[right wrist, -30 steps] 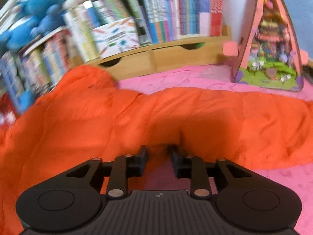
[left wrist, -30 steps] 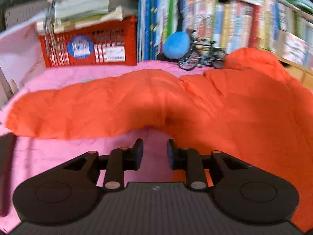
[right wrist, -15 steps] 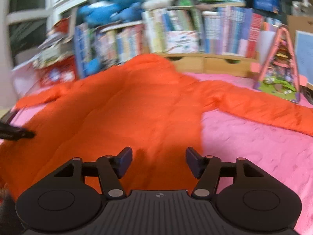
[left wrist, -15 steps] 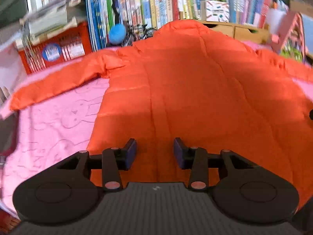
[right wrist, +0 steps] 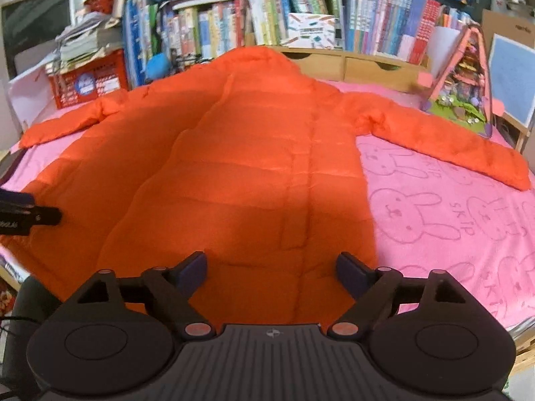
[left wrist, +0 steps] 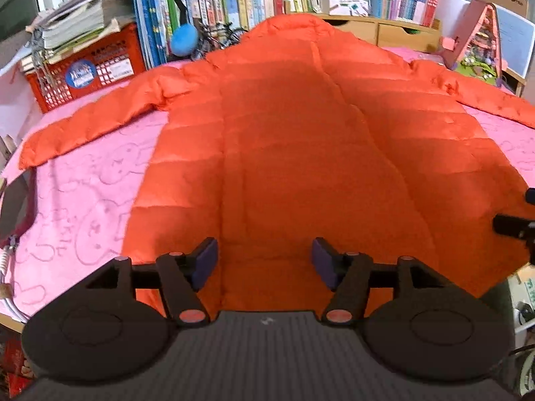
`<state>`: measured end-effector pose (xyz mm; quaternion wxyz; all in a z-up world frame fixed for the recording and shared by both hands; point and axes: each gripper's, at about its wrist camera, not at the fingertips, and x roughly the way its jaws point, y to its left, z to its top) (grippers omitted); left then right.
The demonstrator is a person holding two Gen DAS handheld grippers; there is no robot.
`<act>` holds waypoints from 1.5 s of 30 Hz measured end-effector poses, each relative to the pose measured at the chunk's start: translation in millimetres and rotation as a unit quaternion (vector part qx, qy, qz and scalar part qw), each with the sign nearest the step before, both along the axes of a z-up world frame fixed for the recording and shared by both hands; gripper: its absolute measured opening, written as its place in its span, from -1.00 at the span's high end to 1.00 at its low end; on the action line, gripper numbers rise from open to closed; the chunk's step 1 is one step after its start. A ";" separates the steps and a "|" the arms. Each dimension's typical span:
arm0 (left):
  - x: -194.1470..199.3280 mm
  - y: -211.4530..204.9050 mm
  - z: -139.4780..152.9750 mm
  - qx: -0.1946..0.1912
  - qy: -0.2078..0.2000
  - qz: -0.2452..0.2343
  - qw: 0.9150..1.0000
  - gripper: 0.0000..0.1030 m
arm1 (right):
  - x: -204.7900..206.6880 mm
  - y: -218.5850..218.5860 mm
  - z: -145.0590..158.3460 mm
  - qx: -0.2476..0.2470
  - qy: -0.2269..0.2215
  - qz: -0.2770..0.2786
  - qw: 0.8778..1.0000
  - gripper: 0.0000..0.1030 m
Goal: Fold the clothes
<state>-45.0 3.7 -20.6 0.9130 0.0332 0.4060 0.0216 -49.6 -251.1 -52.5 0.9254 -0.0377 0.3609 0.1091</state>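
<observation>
An orange quilted jacket (left wrist: pixel 301 153) (right wrist: pixel 234 167) lies spread flat on a pink rabbit-print cloth (left wrist: pixel 83 207) (right wrist: pixel 451 220), hood toward the bookshelves, both sleeves stretched out sideways. My left gripper (left wrist: pixel 264 262) hovers over the jacket's near hem; its jaws are opening and nothing is between them. My right gripper (right wrist: pixel 271 272) is likewise over the hem, nearer the jacket's right edge, jaws opening wide and empty. Each gripper's tip shows at the edge of the other's view.
Bookshelves (right wrist: pixel 301 23) line the back. A red crate (left wrist: pixel 87 70) with stacked papers stands at the back left. A pink toy house (right wrist: pixel 464 83) stands at the back right, close to the right sleeve. Wooden drawers (right wrist: pixel 367 67) sit behind the hood.
Both grippers have pulled back from the sleeves toward the jacket's near hem and turned to face the whole jacket. Both sets of jaws have widened from nearly shut to open.
</observation>
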 end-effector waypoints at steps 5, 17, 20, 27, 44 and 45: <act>-1.8 -3.0 -1.4 -0.002 0.008 0.006 1.000 -0.24 | -9.1 10.3 -1.5 -0.017 0.003 0.018 1.000 -0.76; -3.4 -2.6 -8.7 -0.004 0.020 0.011 1.000 -0.37 | -6.6 17.1 -16.2 -0.032 0.017 0.020 0.999 -0.94; -10.9 -1.0 -8.0 -0.006 0.022 0.010 1.000 -0.41 | -13.9 15.6 -14.6 -0.043 0.022 0.028 0.998 -0.94; -25.0 -2.3 -0.3 -0.012 0.029 0.010 0.999 -0.41 | -33.1 7.4 -6.6 -0.053 0.035 0.036 0.997 -0.94; -10.9 11.3 21.2 -0.008 -0.016 0.032 0.999 -0.43 | -0.6 -86.1 27.4 0.049 -0.064 -0.102 0.991 -0.93; -7.6 13.0 20.8 -0.007 -0.016 0.035 0.999 -0.43 | 11.1 -102.7 26.8 0.059 -0.072 -0.139 0.986 -0.93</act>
